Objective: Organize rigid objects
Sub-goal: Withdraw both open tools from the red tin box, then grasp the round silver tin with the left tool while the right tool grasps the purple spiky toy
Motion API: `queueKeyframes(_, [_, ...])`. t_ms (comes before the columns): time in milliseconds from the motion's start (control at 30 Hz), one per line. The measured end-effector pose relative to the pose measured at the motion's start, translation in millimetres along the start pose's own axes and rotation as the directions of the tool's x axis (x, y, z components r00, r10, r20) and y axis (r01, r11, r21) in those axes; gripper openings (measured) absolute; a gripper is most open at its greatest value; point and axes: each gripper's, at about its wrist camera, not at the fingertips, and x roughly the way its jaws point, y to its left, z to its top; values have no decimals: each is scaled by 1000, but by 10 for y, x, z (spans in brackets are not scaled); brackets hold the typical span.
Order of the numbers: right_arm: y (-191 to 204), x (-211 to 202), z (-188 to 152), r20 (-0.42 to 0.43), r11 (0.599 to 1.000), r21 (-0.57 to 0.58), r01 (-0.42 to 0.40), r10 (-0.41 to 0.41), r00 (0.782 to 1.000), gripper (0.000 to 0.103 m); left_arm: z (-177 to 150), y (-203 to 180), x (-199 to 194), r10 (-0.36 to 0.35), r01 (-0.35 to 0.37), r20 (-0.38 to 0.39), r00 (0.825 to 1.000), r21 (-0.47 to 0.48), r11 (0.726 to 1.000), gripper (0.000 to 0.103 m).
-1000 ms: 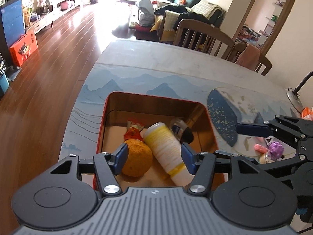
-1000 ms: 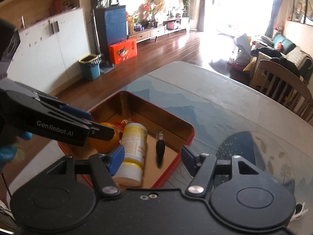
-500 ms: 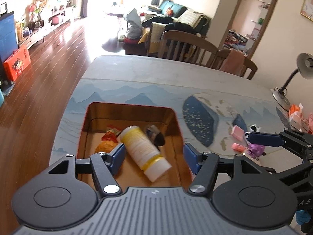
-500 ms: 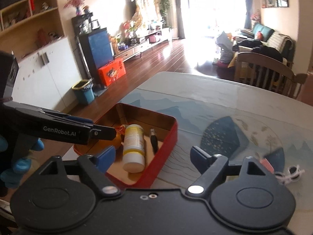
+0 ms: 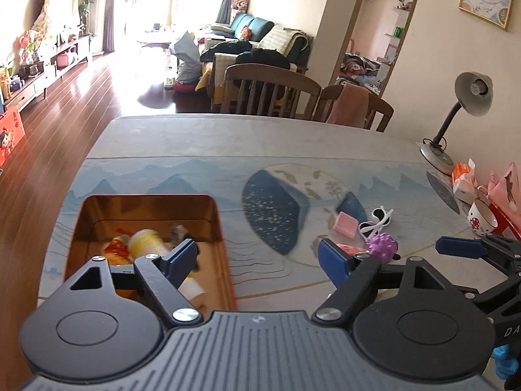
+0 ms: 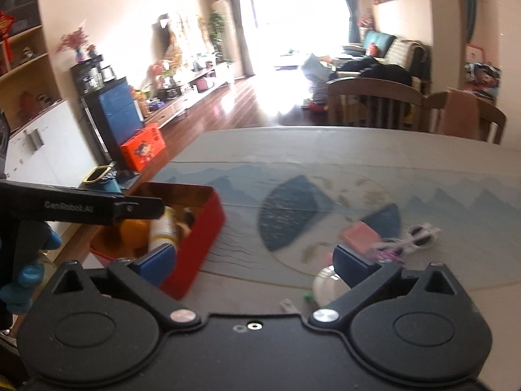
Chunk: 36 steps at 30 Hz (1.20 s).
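Note:
A red tin box [image 5: 224, 254] [image 6: 208, 238] stands at the table's left edge and holds an orange [image 6: 132, 231], a white-and-yellow bottle [image 5: 146, 244] [image 6: 162, 228] and a dark small object [image 6: 189, 220]. My left gripper [image 5: 259, 257] is open and empty, above the box's right rim. My right gripper [image 6: 254, 262] is open and empty, over the table right of the box. A pink block [image 5: 346, 223] [image 6: 359, 236], white toy sunglasses [image 5: 379, 220] [image 6: 420, 236] and a purple spiky ball [image 5: 382, 246] lie on the table to the right.
A desk lamp [image 5: 456, 120], a spotted cup [image 5: 482, 220] and packets stand at the table's right edge. Wooden chairs [image 5: 270, 93] line the far side. A clear round object [image 6: 327, 286] lies near my right gripper. The floor drops off left of the box.
Both grippers have pulled back and swung right, away from above the box. The small items on the right have come into view. Both stay open.

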Motion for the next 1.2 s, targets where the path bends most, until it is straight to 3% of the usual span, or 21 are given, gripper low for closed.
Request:
queueKeyframes(267, [-460, -82, -171, -26, 997, 45, 65, -64, 998, 103, -36, -356, 171, -19, 19, 1, 1000, 25, 1000, 82])
queueKeyframes(667, [-1093, 22, -195, -83, 985, 101, 140, -132, 988, 103, -217, -993, 648, -84, 93, -82, 993, 114, 989, 82])
queueKeyframes(1200, [-1519, 639, -122, -271, 981, 159, 116, -69, 960, 102, -436, -1431, 1342, -90, 130, -231, 969, 164, 978, 82])
